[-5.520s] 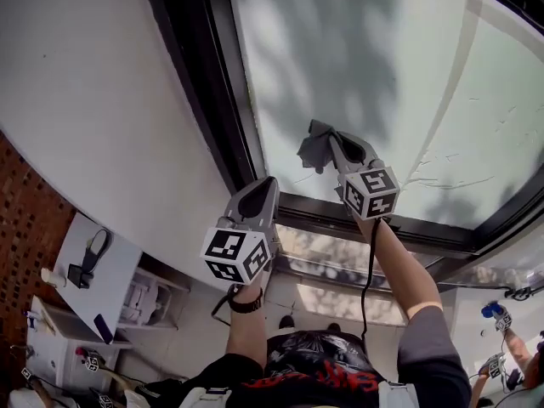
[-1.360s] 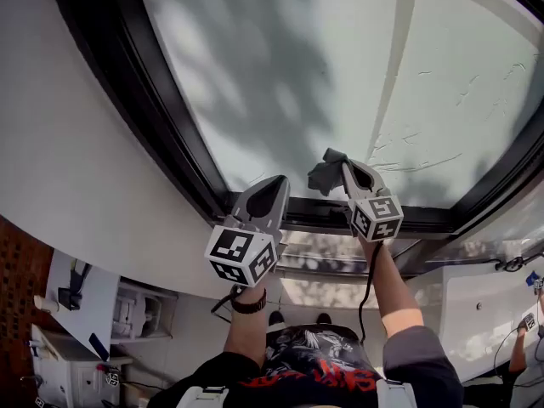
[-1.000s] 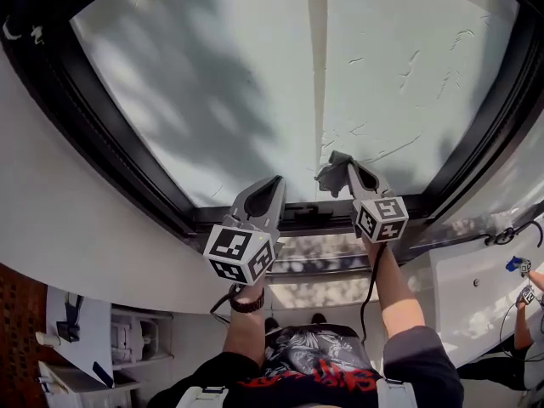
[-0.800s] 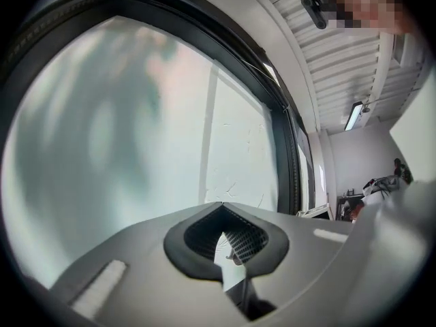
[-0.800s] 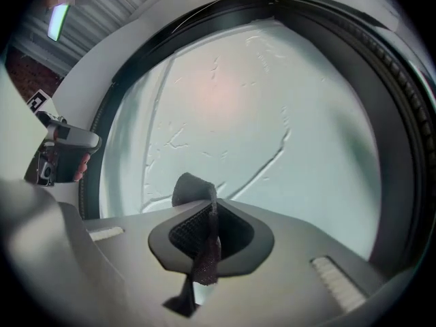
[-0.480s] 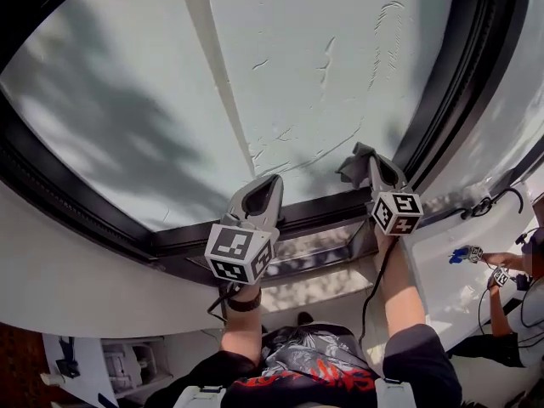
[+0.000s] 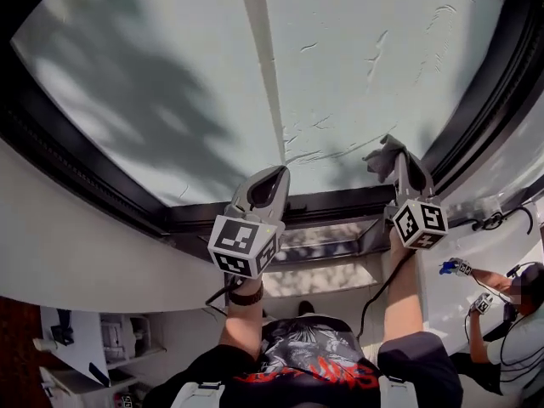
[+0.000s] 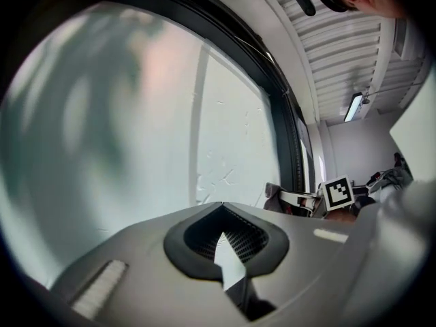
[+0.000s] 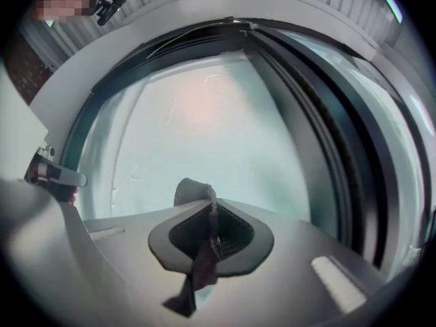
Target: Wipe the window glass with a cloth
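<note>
The frosted window glass [image 7: 170, 83] fills the upper head view, with a pale vertical strip [image 7: 263, 66] down it. My right gripper [image 7: 394, 153] is shut on a grey cloth [image 7: 382, 155], held at the glass's lower right part near the black frame [image 7: 480, 113]. In the right gripper view the cloth [image 9: 193, 191] sticks up past the closed jaws of the right gripper [image 9: 210, 208] and a tail hangs below. My left gripper [image 7: 274, 177] is shut and empty, near the pane's bottom edge. In the left gripper view, the left gripper [image 8: 220, 204] faces the glass [image 8: 102, 128].
A black frame bar [image 7: 331, 202] runs under the pane, with a lower pane [image 7: 323, 238] beneath it. White wall [image 7: 76, 253] lies left. Another person [image 7: 514, 313] with grippers is at the lower right, and white furniture [image 7: 85, 342] stands at the lower left.
The right gripper with the cloth has travelled rightward along the lower glass, from near the left frame to near the right frame. The left gripper stayed shut beside it.
</note>
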Demonstrator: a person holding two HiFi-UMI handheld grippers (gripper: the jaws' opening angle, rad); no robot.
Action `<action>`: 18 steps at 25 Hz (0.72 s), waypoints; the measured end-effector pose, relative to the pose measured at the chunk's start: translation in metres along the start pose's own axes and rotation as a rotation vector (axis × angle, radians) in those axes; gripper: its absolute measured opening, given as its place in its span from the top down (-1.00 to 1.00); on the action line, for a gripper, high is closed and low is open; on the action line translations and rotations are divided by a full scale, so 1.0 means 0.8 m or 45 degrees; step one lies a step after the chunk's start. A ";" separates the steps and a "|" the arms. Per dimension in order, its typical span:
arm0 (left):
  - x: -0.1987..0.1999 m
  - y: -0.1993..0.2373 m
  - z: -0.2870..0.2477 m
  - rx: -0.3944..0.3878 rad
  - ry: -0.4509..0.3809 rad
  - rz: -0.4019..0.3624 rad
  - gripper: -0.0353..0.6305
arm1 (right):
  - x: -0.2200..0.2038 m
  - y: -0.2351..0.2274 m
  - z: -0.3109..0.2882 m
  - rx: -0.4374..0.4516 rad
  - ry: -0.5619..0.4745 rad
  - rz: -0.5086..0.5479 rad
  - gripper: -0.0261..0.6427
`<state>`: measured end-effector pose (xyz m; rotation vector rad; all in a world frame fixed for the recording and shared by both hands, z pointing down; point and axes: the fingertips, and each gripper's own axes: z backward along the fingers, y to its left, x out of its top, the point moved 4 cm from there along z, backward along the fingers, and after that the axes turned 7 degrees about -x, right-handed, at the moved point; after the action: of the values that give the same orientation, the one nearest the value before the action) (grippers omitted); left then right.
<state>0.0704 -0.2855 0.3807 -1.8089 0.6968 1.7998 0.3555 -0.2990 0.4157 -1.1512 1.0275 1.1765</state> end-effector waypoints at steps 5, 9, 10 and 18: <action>0.004 0.074 0.113 0.249 -0.026 0.013 0.89 | -0.019 0.181 -0.006 0.322 -0.010 -0.040 0.87; 0.006 0.126 0.230 0.481 -0.057 0.018 0.89 | -0.059 0.341 -0.008 0.605 0.053 -0.122 0.87; 0.007 0.138 0.263 0.557 -0.067 0.016 0.89 | -0.073 0.384 -0.011 0.689 0.084 -0.140 0.87; 0.010 0.176 0.439 0.854 -0.115 -0.002 0.89 | -0.177 0.631 -0.021 0.999 0.295 -0.063 0.87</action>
<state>-0.2858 -0.1580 0.3706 -1.2680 1.0985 1.3951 -0.1630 -0.3247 0.4937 -0.6772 1.4513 0.5038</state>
